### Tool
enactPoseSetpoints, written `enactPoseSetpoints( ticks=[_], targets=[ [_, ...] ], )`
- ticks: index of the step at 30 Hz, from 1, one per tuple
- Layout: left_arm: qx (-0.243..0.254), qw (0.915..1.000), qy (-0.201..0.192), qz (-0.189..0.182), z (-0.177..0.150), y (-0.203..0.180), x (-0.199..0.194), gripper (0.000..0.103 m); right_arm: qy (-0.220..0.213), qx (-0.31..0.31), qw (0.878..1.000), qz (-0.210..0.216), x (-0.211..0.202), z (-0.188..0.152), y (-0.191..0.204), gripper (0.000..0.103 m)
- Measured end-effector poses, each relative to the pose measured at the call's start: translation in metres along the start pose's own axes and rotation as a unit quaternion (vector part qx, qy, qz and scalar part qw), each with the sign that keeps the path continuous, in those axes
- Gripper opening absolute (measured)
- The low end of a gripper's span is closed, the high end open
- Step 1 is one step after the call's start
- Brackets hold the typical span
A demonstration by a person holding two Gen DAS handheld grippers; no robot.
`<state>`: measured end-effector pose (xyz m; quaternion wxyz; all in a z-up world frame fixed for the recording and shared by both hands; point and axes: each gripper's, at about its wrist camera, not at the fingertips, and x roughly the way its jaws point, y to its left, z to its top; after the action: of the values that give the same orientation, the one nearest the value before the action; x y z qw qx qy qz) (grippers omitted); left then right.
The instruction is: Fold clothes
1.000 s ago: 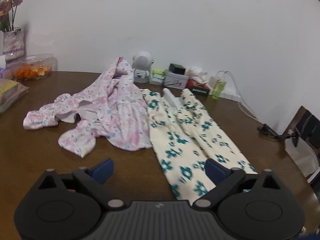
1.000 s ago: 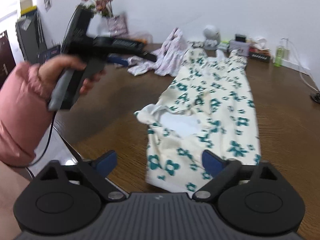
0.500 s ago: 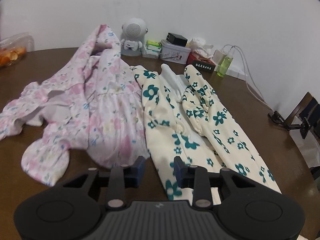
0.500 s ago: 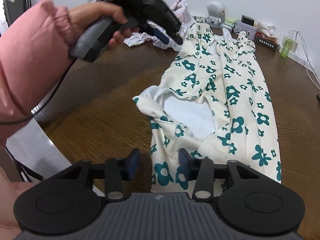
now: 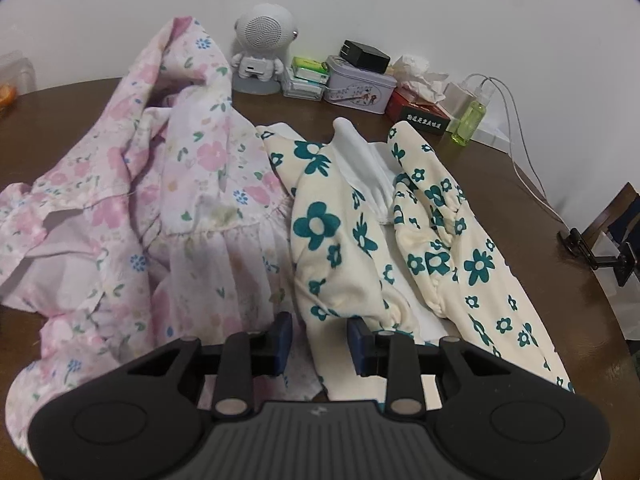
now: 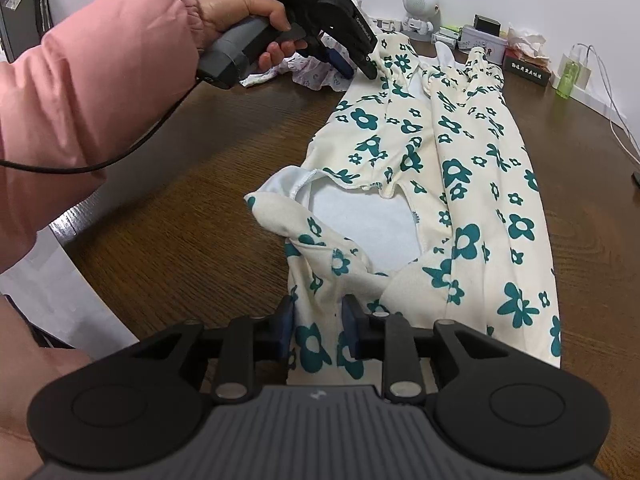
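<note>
A: Any writing you can read?

B: Little; the left gripper (image 6: 362, 66), seen from the right wrist, has white lettering on its black body, "DAS" near the top and a small word on the jaw arm too fine to make out; the dark box (image 5: 425, 118) at the back of the table carries a row of white characters I cannot read; the pale tin (image 5: 358, 90) beside it has small printed figures and red marks, no legible words.

A: And the garment?

B: A cream garment (image 6: 460, 184) printed with teal flowers, lying lengthwise on the brown wooden table (image 6: 180, 200); white lining shows through an opening near its close end; it is rumpled in long folds; a pink floral garment (image 5: 140, 208) lies crumpled just beside it, touching along one edge.

A: The tools?

B: The right gripper (image 6: 318, 326) has its jaws narrow and closing, with the cream cloth's near end between the blue pads; whether they press yet I cannot tell; the left gripper's jaws are narrow and closing too, over the cream cloth's far part next to the pink one, cloth lying between them; a hand (image 6: 244, 16) in a pink sleeve (image 6: 92, 80) holds its handle.
</note>
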<state>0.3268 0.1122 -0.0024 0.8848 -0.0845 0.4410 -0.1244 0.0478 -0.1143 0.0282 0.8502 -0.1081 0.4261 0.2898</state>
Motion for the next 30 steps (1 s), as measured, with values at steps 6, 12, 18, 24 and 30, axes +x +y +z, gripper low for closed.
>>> enactPoseSetpoints(
  ticks=[6, 12, 18, 24, 30],
  targets=[
    [0.002, 0.9999, -0.004, -0.016, 0.001, 0.003, 0.003, 0.009, -0.003, 0.002, 1.0, 0.001, -0.002, -0.001, -0.003, 0.017],
    [0.002, 0.9997, -0.016, -0.016, 0.001, 0.001, -0.003, 0.002, -0.009, 0.004, 1.0, 0.018, -0.005, -0.003, -0.006, 0.002],
    [-0.014, 0.9992, -0.035, -0.015, 0.001, -0.001, -0.011, 0.0, -0.015, 0.013, 0.999, 0.031, -0.005, -0.006, -0.01, 0.001],
    [-0.04, 0.9968, -0.061, -0.033, 0.013, -0.012, -0.029, 0.0, -0.052, 0.075, 0.992, 0.082, -0.02, -0.012, -0.033, 0.001],
    [-0.019, 0.9942, -0.089, -0.056, 0.05, -0.068, -0.038, 0.0, -0.122, 0.178, 0.968, 0.129, -0.046, -0.037, -0.081, 0.001]
  ],
)
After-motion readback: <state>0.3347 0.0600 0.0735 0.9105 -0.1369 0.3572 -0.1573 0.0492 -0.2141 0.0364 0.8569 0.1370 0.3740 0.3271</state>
